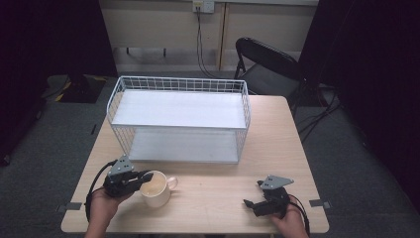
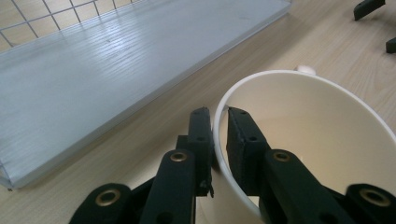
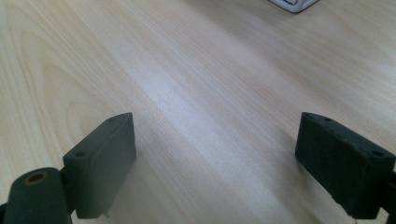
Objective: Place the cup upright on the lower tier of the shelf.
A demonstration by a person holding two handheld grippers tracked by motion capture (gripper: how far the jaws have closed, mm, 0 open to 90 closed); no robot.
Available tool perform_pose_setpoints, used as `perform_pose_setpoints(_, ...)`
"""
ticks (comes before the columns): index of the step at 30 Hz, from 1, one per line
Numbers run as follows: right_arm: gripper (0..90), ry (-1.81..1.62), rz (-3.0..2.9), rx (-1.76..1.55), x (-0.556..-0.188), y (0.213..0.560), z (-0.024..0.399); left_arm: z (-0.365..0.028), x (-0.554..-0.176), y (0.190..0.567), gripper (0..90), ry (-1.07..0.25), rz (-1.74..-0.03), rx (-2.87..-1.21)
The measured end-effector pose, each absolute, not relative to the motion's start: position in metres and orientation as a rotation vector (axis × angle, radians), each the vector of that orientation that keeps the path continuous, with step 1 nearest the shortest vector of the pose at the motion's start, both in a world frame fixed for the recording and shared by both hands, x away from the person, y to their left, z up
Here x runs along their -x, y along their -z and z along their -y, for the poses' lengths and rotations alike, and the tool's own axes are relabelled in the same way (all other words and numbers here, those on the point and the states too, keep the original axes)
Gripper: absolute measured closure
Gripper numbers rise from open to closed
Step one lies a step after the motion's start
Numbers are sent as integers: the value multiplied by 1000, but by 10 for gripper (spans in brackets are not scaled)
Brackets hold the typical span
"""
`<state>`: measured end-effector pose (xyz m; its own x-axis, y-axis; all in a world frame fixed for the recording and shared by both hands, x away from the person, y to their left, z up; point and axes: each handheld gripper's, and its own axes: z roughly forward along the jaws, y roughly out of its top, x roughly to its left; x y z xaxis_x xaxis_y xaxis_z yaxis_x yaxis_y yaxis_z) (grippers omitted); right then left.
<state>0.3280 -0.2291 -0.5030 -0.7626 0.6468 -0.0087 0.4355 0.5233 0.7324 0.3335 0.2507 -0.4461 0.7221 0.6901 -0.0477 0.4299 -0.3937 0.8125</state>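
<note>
The cream mug (image 1: 155, 188) stood upright on the wooden table (image 1: 208, 191), just in front of the left end of the white wire rack (image 1: 179, 119), its handle turned to the right. At the mug's left side, the left gripper (image 1: 144, 176) was clamped on the rim: in the left gripper view one jaw sat outside the wall and the other inside, pinching the thin wall of the mug (image 2: 299, 140) between them. Well to the right of the mug, near the table's front edge, the right gripper (image 1: 253, 194) rested low with its jaws wide apart and nothing between them but bare wood. The grip looked risky. It held the mug by one thin, smooth edge, so a lift would probably hang the whole weight off that side, and the mug might tilt, swing or slip out of the pads. The rack's shelf edge and wire front were also near enough to catch the mug on the way in.
</note>
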Motion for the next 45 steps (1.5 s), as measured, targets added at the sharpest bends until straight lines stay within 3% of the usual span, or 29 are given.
perform_pose_setpoints(12, 117, -1080, -2486, -907, -328, 503, 229, -252, -333, 443, 814, -470, -894, -2050)
perform_pose_setpoints(45, 117, -1080, -2486, -907, -328, 503, 229, -234, -339, 431, 815, -515, -1015, -2006)
